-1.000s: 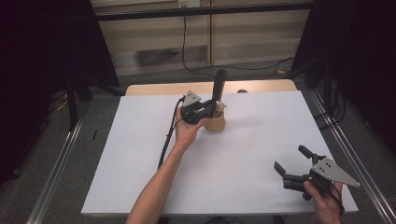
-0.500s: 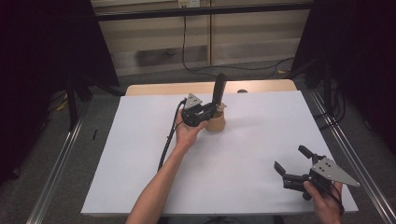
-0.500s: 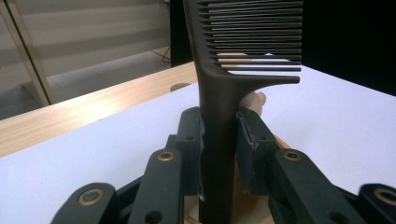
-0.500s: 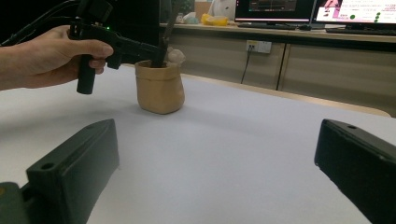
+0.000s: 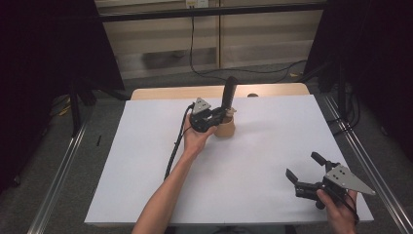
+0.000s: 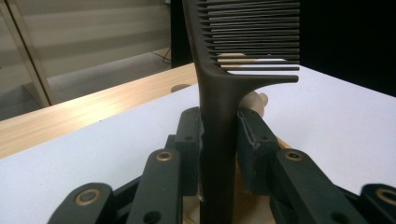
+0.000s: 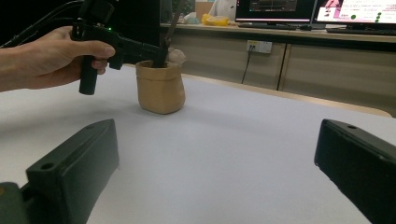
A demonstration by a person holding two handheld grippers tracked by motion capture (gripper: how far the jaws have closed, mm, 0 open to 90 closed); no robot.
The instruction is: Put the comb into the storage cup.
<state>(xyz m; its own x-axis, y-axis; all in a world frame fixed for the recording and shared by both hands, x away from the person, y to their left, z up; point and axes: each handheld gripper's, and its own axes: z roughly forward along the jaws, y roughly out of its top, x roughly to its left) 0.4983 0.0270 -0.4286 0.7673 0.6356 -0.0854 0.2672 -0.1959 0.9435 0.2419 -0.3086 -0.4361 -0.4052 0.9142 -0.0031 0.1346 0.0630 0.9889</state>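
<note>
A black comb (image 6: 224, 98) stands upright with its handle going down into a small tan pouch (image 5: 225, 128) near the table's back middle. My left gripper (image 5: 220, 116) is shut on the comb's handle just above the pouch's mouth; both pads (image 6: 250, 140) press the handle. In the right gripper view the pouch (image 7: 160, 86) and the left gripper (image 7: 154, 49) sit at the upper left. My right gripper (image 5: 303, 171) rests open at the table's front right, nothing between its fingers (image 7: 79, 163).
A white sheet (image 5: 146, 161) covers the table, with a wooden strip (image 5: 170, 93) bare at the back. Metal rails (image 5: 63, 165) run along both sides. A pale object (image 6: 257, 100) pokes out of the pouch behind the comb. Monitors (image 7: 275, 9) stand far off.
The left gripper has shifted very slightly with the comb over the pouch. The right gripper has stayed put and open.
</note>
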